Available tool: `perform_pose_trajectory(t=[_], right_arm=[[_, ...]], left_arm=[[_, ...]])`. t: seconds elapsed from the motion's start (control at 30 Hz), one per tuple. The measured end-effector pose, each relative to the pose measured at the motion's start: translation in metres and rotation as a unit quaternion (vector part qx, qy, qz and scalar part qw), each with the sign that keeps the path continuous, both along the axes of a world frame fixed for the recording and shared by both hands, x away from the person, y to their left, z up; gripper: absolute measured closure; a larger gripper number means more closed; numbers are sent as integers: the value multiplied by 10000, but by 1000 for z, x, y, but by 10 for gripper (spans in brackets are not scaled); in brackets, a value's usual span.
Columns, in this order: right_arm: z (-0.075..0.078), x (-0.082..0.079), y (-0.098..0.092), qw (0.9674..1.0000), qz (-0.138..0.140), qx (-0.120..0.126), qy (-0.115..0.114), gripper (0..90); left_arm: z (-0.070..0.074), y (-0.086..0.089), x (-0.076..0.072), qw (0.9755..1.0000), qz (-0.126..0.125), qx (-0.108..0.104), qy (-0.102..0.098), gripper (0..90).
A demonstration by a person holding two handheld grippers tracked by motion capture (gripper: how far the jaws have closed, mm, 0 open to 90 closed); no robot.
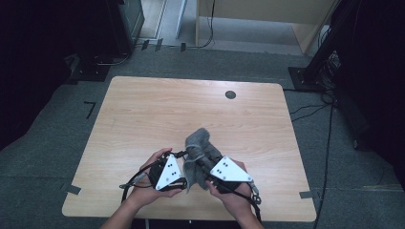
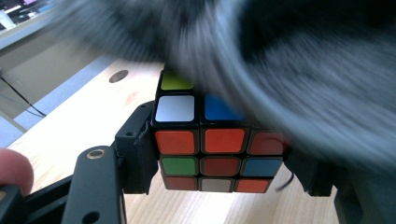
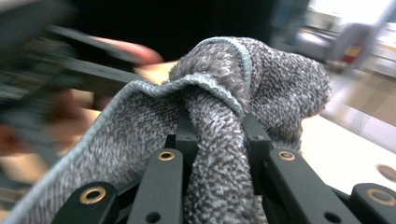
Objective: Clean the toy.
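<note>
A puzzle cube (image 2: 212, 140) with red, green, blue, white and yellow stickers sits clamped between the black jaws of my left gripper (image 2: 217, 156). A grey fuzzy cloth (image 2: 299, 79) lies blurred over the cube's top right. In the right gripper view the same cloth (image 3: 219, 154) is bunched and pinched between my right gripper (image 3: 217, 135)'s jaws, its hemmed edge folded over them. From above, the left gripper (image 1: 180, 164) and right gripper (image 1: 203, 164) meet near the table's front edge with the cloth (image 1: 198, 143) rising between them.
The wooden table (image 1: 143, 109) has a round dark cable hole (image 1: 230, 94) near its far edge. Black stands and cables sit on the grey floor around it. A person's hand (image 1: 143, 188) holds each gripper.
</note>
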State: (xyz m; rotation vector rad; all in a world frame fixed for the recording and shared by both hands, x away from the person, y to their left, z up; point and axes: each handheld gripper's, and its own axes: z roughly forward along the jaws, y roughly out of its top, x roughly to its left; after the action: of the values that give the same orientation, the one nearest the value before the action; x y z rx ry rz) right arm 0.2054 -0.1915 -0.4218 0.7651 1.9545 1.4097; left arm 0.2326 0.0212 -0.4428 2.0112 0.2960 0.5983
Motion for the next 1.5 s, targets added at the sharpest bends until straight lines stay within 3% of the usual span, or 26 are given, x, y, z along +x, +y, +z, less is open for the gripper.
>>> perform_pose_trajectory(t=[0.1,0.13,0.17,0.2,0.27,0.33,0.4,0.5,0.57,0.6,0.63,0.73,0.8,0.83,0.87,0.9,0.93,0.97,1.0,1.03,1.17,1.27,1.33,1.4,1.47,1.5], right_arm=[[-4,7,-15,9987,-379,219,245,753],[-5,7,-17,9985,-302,339,299,753],[-4,3,-10,9992,-78,336,196,749],[-4,3,-10,9992,-78,336,196,749],[-1,-3,1,9991,322,259,22,746],[1,-9,11,9987,499,9,-94,745],[1,-6,7,9993,279,-143,-191,746],[1,1,-3,10000,12,48,-12,746],[-1,1,-2,9999,105,59,34,743],[-1,-2,4,9997,242,-39,-38,737],[-3,-10,20,9980,560,-263,-159,734],[-3,-12,24,9974,571,-392,-214,735],[-2,-6,12,9989,441,-135,-124,740],[-1,-2,4,9996,255,-45,-87,740],[1,6,-11,9997,-128,165,128,740],[1,6,-11,9997,-128,165,128,740],[1,11,-23,9979,-293,486,326,740],[1,11,-23,9979,-293,486,326,740],[1,12,-27,9967,-245,646,421,739],[-1,13,-25,9960,-71,738,498,738],[-10,15,-20,9951,-32,785,596,738],[-17,20,-19,9945,-28,535,901,735],[-17,21,-21,9935,-7,603,960,735],[-9,18,-23,9925,90,860,866,735],[1,14,-24,9914,236,1091,678,735],[3,11,-22,9921,245,1080,597,736]], left_arm=[[2,5,4,9999,30,-124,59,350],[2,5,4,9999,30,-100,61,350],[1,3,3,10000,29,-56,53,350],[-1,2,3,10000,26,27,34,350],[-3,-2,1,9999,-29,146,3,350],[-2,-4,-2,9999,-113,86,5,350],[0,-3,-2,9999,-156,46,25,350],[1,2,0,9999,-101,-9,40,350],[0,2,1,10000,-72,26,21,349],[0,1,0,10000,-67,60,23,349],[-1,0,0,9999,-91,74,22,350],[-1,0,0,9999,-148,19,65,349],[0,2,1,9998,-162,-92,104,350],[0,4,2,9997,-160,-135,116,349],[0,5,3,9996,-164,-180,124,349],[1,7,3,9994,-182,-268,152,349],[2,10,4,9989,-218,-362,180,349],[4,12,4,9984,-269,-449,214,349],[5,13,4,9976,-327,-561,236,349],[6,14,4,9966,-385,-680,258,349],[11,21,5,9936,-498,-964,311,349],[14,29,8,9896,-550,-1259,428,349],[14,29,8,9915,-507,-1148,344,349],[11,27,7,9941,-473,-937,279,349],[10,25,7,9934,-518,-973,332,349],[11,25,7,9922,-539,-1054,382,349]])
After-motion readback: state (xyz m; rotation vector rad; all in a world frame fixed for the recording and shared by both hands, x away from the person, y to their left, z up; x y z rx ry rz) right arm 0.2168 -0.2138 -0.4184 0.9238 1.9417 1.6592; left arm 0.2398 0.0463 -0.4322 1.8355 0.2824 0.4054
